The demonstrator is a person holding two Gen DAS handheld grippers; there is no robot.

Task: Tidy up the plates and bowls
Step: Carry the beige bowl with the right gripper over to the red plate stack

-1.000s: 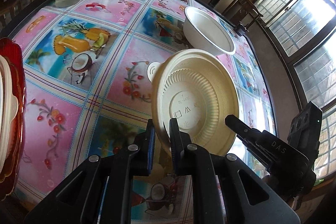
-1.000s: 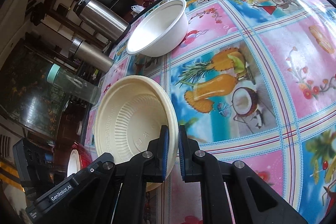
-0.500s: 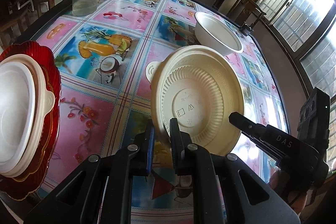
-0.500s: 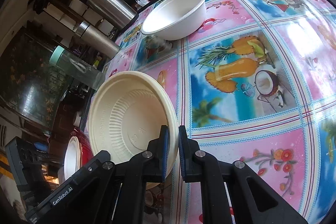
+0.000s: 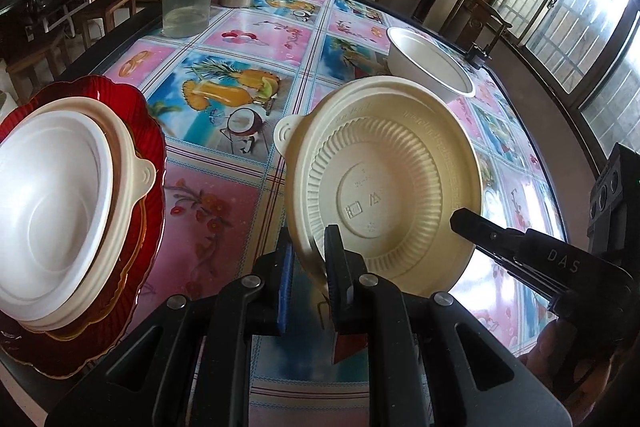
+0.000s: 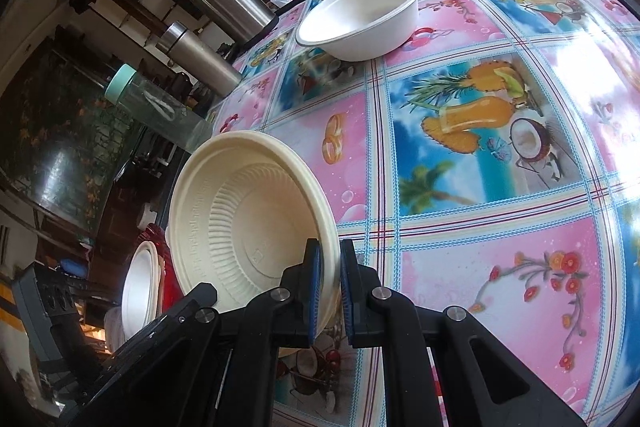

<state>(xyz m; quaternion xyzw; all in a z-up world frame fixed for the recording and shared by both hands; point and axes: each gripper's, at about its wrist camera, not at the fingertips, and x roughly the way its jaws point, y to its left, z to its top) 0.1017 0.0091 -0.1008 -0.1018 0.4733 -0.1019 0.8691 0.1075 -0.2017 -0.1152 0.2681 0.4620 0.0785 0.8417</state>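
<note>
Both grippers are pinching one cream bowl (image 5: 384,187) by its rim, tilted in the air above the table (image 5: 224,227): the left gripper (image 5: 308,267) near side, the right gripper (image 6: 328,283) opposite. A stack (image 5: 60,187) on a red plate (image 5: 152,155) is waiting at left. A white bowl (image 6: 360,19) is still sitting unstacked, well apart.

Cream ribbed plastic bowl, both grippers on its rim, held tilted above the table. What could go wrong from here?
1. Both the left gripper and the right gripper pinch only the thin rim of the cream ribbed plastic bowl; uneven motion could flex it or let it slip.
2. The stack on the red scalloped plate already sits off-centre; adding the bowl could shift it.
</note>
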